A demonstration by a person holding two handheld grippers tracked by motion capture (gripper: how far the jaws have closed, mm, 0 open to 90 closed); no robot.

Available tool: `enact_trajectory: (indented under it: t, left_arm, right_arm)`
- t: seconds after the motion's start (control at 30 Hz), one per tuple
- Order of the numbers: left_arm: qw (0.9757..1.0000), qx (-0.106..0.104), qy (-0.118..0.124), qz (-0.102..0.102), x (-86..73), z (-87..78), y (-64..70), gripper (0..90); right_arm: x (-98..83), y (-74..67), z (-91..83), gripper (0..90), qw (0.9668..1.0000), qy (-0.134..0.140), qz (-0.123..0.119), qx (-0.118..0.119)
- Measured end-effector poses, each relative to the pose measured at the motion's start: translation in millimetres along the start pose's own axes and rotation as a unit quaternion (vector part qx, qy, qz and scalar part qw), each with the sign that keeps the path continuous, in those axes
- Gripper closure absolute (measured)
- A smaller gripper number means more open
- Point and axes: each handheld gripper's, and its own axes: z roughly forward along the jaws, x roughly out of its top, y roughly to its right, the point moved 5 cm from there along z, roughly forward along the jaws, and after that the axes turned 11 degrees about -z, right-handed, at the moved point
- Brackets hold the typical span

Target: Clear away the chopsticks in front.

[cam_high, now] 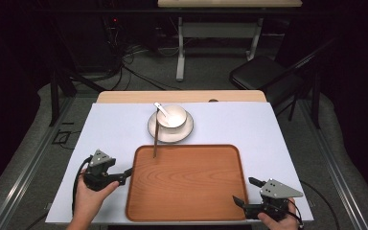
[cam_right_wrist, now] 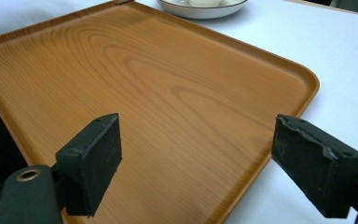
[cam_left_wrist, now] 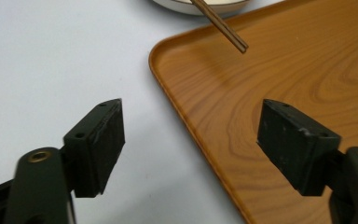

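Your left gripper [cam_high: 127, 172] and right gripper [cam_high: 246, 192] flank the wooden tray [cam_high: 187, 182] on the counter [cam_high: 249, 124], both jaws spread wide, holding nothing

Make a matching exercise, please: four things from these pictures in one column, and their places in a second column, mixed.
Things:
1. wooden tray
2. bowl
3. chopsticks
4. plate

Places:
A. on the plate
B. under the bowl, beyond the tray
C. between the two grippers
D. leaning on the plate's rim, tips over the tray's far left corner

Pairs: 1-C, 2-A, 3-D, 4-B
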Motion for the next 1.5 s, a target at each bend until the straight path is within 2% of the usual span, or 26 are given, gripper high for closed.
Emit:
enact_trajectory:
  t: [0.2, 0.4, 0.57, 0.8, 0.87, 1.17, 1.33, 1.5]
  left_arm:
    - [1.0000, 0.003, 0.009, 0.000, 18.7, 5.4, -1.3, 31.8]
    - [0.9998, 0.008, 0.020, -0.001, 37.6, 11.8, -3.9, 33.8]
    - [0.9996, 0.019, 0.018, 0.011, 49.3, 18.9, -5.3, 33.4]
    - [0.9994, 0.027, 0.018, 0.007, 58.9, 26.9, -7.5, 32.3]
    - [0.9995, 0.027, 0.018, 0.000, 63.9, 30.9, -9.1, 32.5]
    - [0.9993, 0.033, 0.018, -0.006, 77.5, 38.8, -13.4, 33.2]
    - [0.9993, 0.021, 0.019, -0.024, 90.0, 44.8, -15.1, 34.8]
    - [0.9990, 0.022, 0.022, -0.032, 97.6, 50.1, -14.4, 35.5]
  right_arm:
    - [-0.5, 0.6, -1.0, 15.5, 1.0000, 0.002, 0.002, -0.001]
    - [-0.5, 0.9, -1.2, 15.4, 1.0000, 0.002, 0.003, -0.001]
    - [-0.4, 0.9, -0.8, 15.4, 1.0000, 0.002, 0.004, 0.000]
    - [-0.2, 0.9, -0.7, 15.3, 1.0000, 0.003, 0.004, 0.000]
    - [-0.2, 0.8, -0.8, 15.2, 1.0000, 0.003, 0.004, 0.001]
    - [0.0, 0.7, -0.7, 15.3, 1.0000, 0.004, 0.002, 0.001]
    - [0.0, 0.6, -0.7, 15.2, 1.0000, 0.004, 0.002, 0.001]
    - [-0.1, 0.7, -0.6, 15.2, 1.0000, 0.004, 0.002, 0.002]
